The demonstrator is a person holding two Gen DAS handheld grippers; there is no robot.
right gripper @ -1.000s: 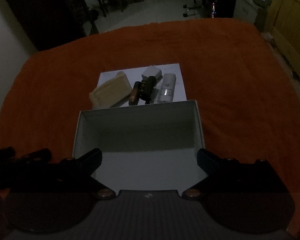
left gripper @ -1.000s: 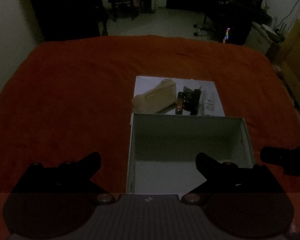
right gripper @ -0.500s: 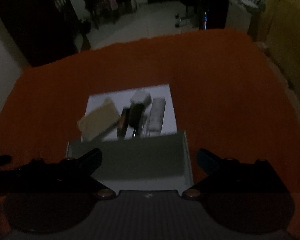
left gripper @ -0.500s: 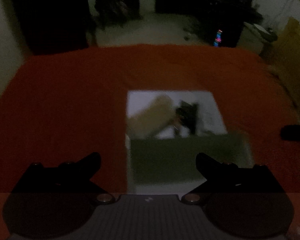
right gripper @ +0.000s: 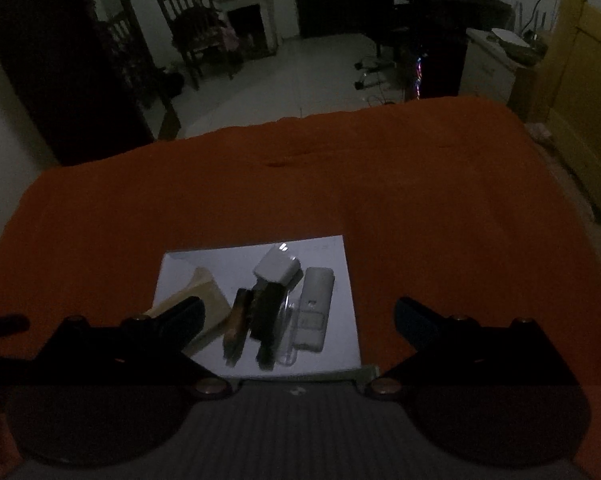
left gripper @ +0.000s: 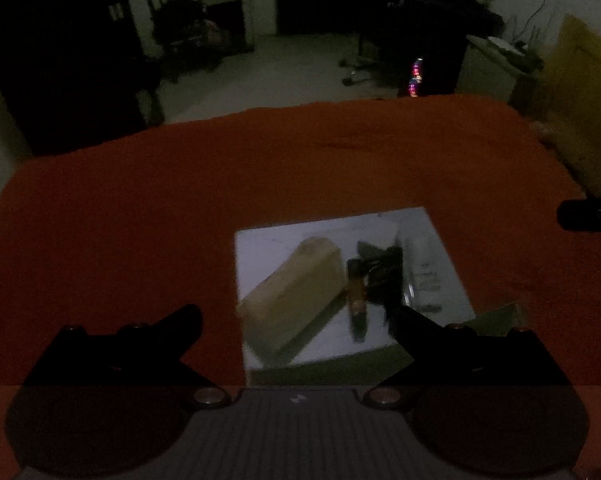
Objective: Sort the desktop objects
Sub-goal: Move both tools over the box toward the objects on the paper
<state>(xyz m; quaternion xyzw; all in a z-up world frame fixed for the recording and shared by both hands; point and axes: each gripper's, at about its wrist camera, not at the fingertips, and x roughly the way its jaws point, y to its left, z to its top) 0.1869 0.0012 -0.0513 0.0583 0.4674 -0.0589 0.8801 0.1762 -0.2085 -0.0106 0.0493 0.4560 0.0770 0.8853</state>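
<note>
Both my left gripper (left gripper: 296, 322) and right gripper (right gripper: 298, 314), jaws wide and empty, have swung forward past the box (left gripper: 496, 316), now only a near sliver, centring the unsorted objects (right gripper: 278, 304) on the white sheet (right gripper: 340, 312).

A plain orange-red cloth (right gripper: 380, 184) covers the counter; on it lies a white sheet (right gripper: 340, 344) carrying a tan block (left gripper: 300, 292), a white charger (right gripper: 278, 268), a pale grey-white remote (right gripper: 314, 304), an amber-brown tube (right gripper: 236, 320) and a black bar (right gripper: 266, 316). Both tongs (right gripper: 296, 320) are black; the ribbed plate (right gripper: 296, 432) beneath them is grey.
</note>
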